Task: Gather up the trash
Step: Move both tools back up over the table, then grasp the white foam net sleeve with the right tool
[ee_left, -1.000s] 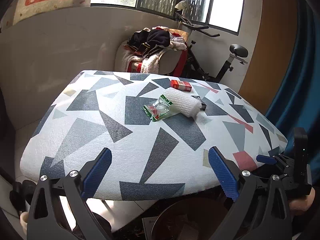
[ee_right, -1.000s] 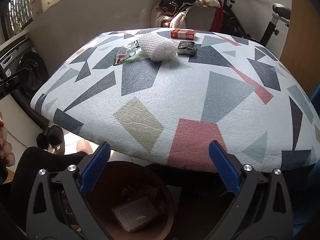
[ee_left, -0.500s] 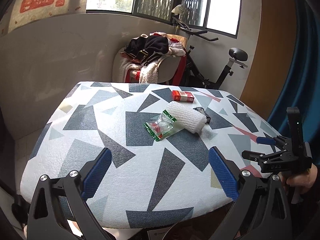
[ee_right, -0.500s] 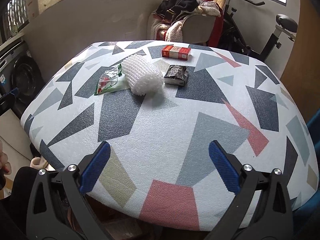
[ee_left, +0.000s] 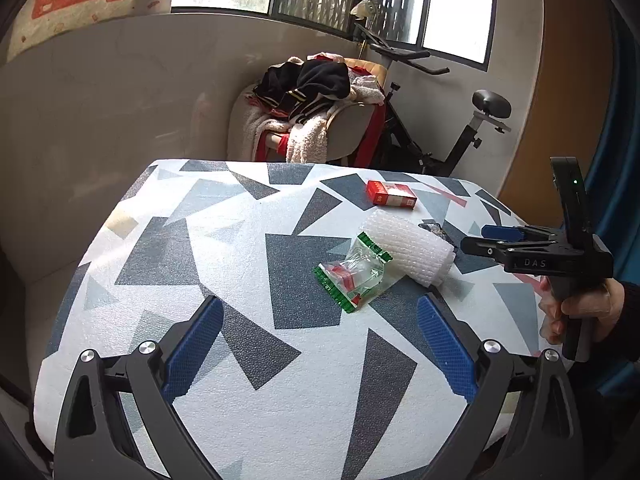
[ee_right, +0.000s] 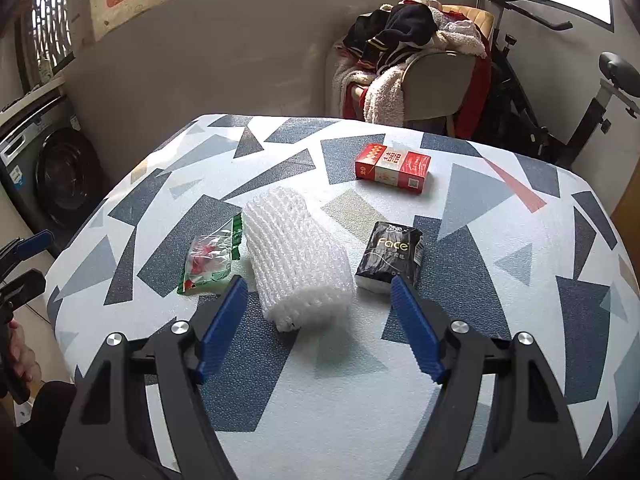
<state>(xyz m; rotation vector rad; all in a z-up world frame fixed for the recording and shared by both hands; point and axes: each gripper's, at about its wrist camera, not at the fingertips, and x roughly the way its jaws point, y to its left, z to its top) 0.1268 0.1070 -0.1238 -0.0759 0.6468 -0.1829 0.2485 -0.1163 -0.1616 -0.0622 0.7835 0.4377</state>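
Note:
Trash lies on the patterned table (ee_left: 200, 240): a white foam net sleeve (ee_right: 296, 264), a clear green-edged wrapper (ee_right: 210, 260), a black tissue pack (ee_right: 390, 254) and a red box (ee_right: 394, 167). My right gripper (ee_right: 316, 292) is open, its tips either side of the near end of the foam sleeve, just above the table. My left gripper (ee_left: 320, 316) is open and empty, just short of the wrapper (ee_left: 352, 270); the foam sleeve (ee_left: 408, 248) and red box (ee_left: 392, 194) lie beyond. The right gripper shows at the right of the left wrist view (ee_left: 496, 240).
A chair piled with clothes (ee_left: 316, 112) and an exercise bike (ee_left: 460, 128) stand behind the table. A washing machine (ee_right: 52, 168) is at the left. The table (ee_right: 520, 280) has bare surface on its right half.
Both grippers have risen from below the table's front edge and moved forward over it. The right gripper has closed in on the foam sleeve. The bin below has left both views.

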